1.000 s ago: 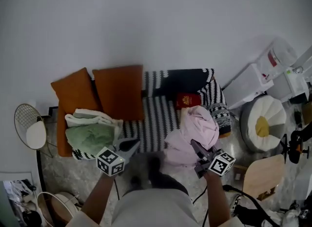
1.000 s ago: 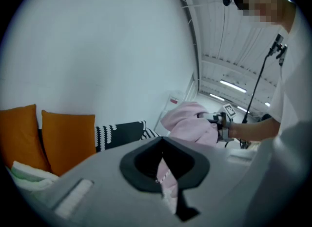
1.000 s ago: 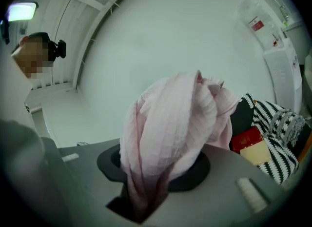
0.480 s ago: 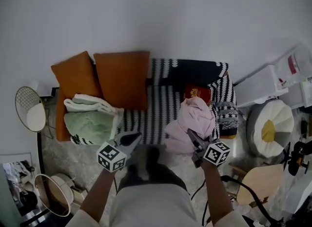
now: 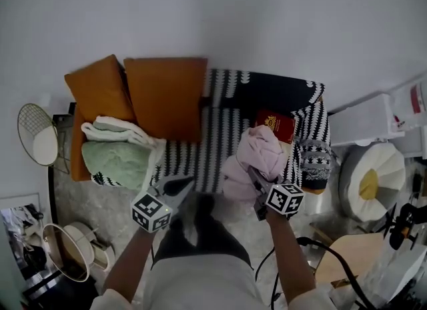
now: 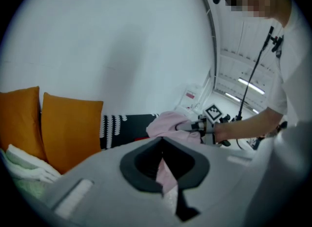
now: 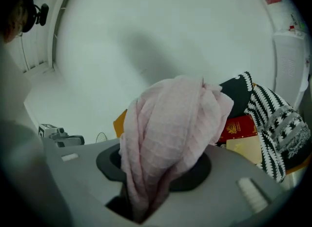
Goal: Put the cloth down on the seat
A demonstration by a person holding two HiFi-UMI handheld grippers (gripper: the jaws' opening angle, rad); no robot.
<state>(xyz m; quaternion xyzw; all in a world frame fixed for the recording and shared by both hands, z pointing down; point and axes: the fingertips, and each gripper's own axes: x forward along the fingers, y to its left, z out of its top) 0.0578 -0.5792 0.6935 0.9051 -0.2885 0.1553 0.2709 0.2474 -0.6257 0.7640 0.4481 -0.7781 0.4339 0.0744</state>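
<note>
Both bare forearms reach forward from the person, who stands at the front edge of the seat (image 5: 212, 147). The left gripper (image 5: 187, 183) is held low off that front edge, near the middle, pointing toward the seat. Its jaws are drawn together at the tips with only a slim slit behind them, and nothing is gripped. The right gripper (image 5: 254, 176) is raised over the front right part of the seat, angled up and to the left. Its jaws are opening, yet the pink cloth (image 5: 257, 157) is bunched between them and the pads press on it.

The cloth stands up out of the jaws in a loose heap, just in front of a red book (image 5: 277, 126) that lies toward the seat's back right corner. In the right gripper view the cloth covers the fingertips and much of the seat. No view settles whether its lower folds touch the seat.

Two orange cushions (image 5: 165, 97) lean at the back left, and a folded green towel (image 5: 119, 162) lies at the front left corner. The white boxes (image 5: 363, 121) off the right end are cut by the frame; their contents cannot be made out.
</note>
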